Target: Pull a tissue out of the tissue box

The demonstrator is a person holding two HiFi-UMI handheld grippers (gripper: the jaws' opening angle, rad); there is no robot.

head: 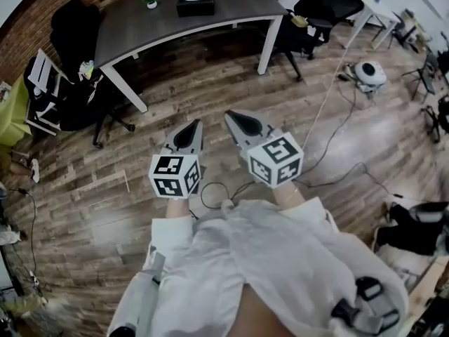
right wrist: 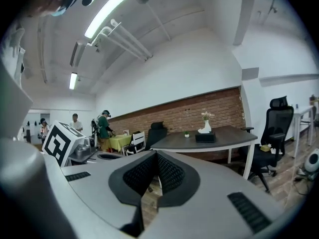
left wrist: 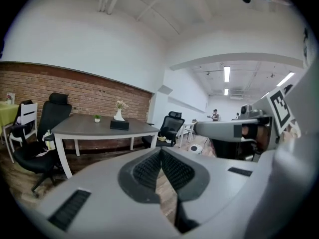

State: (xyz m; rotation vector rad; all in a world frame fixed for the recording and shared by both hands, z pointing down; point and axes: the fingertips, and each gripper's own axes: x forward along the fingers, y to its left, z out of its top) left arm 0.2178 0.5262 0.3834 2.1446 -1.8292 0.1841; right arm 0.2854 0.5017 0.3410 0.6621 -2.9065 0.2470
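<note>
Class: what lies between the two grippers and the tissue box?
In the head view, only bare wood floor, then the edge of the grey table, separates the left gripper and right gripper from the tissue box.

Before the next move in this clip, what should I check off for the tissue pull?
1. Tissue box located: ok, on the table.
2. Box within reach: not ok, open floor lies between.
3. Left claw empty: ok, shut on nothing.
4. Right claw empty: ok, shut on nothing.
5. Claw opened for gripping: not ok, both shut.
6. Tissue sticking out: cannot tell, too small.
</note>
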